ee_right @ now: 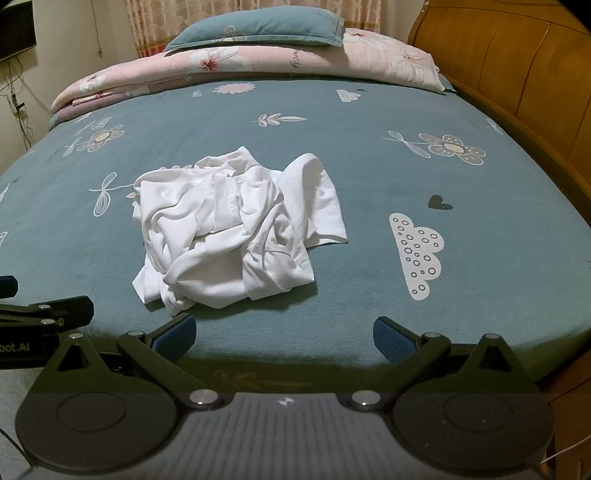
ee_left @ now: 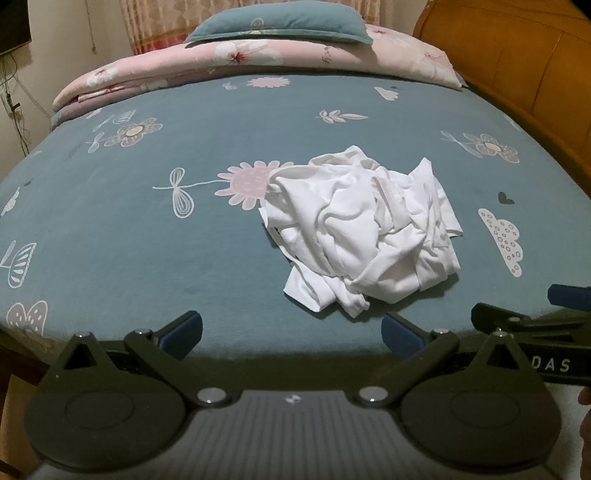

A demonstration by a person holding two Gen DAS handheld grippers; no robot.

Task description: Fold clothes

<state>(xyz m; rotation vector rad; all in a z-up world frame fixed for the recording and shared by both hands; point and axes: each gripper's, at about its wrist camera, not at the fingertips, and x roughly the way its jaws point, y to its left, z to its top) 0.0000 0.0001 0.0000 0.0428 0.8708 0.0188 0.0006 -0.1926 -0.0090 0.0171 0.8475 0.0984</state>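
Teal floral bedsheet [ee_left: 184, 258] carries crumpled white garment [ee_left: 362, 229] mid-bed, untouched; left gripper [ee_left: 291, 328] and right gripper [ee_right: 284, 334] hover near edge, jaws spread, empty; advise pinching opposite hem corners, then pulling flat before folding.

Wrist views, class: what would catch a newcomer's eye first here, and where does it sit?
A crumpled white garment lies in a heap mid-bed, bright against the teal flower-print sheet. At the far end, a teal pillow rests on a folded pink floral quilt. Both claws, left and right, hover open at the near edge.
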